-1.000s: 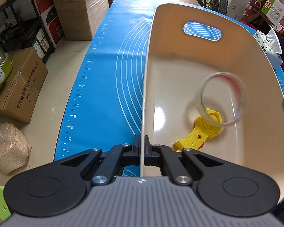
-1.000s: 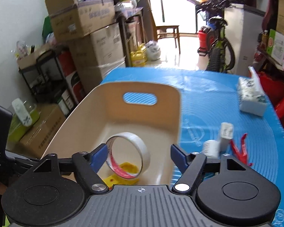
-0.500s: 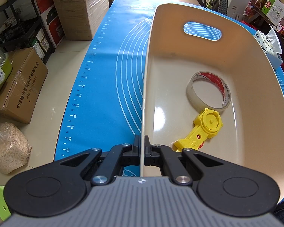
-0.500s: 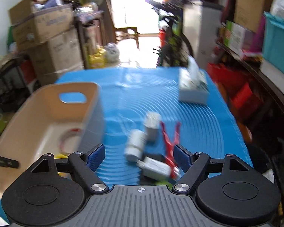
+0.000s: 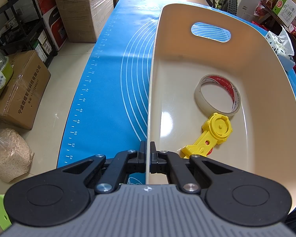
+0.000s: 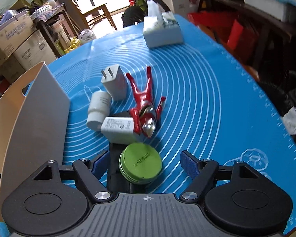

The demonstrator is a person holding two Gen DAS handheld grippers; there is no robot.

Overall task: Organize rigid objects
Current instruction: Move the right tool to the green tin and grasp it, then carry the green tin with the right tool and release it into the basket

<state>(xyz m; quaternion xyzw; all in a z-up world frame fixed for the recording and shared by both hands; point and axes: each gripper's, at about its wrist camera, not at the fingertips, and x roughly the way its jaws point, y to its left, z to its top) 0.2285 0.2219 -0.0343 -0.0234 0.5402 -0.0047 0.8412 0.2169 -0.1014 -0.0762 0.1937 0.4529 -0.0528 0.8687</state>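
My left gripper [image 5: 147, 152] is shut on the near side wall of the beige bin [image 5: 266, 79]. Inside the bin lie a tape roll [image 5: 202, 100] and a yellow toy [image 5: 217, 130]. My right gripper [image 6: 146, 163] is open, low over the blue mat to the right of the bin wall [image 6: 35, 118]. A green round tin [image 6: 140, 165] sits between its fingers, with gaps on both sides. Beyond the tin lie a white adapter [image 6: 117, 128], a white bottle [image 6: 98, 108], a white plug charger [image 6: 115, 83] and a red figure [image 6: 143, 106].
A flat black item [image 6: 114, 169] lies under the tin. A tissue box [image 6: 161, 31] stands at the far end of the blue mat [image 6: 207, 98]. Cardboard boxes [image 5: 23, 90] and a shelf stand on the floor to the left of the table.
The tape roll dropped from the air and now lies flat in the bin. My right gripper swung right from over the bin and came down to the loose items. The left gripper kept still.
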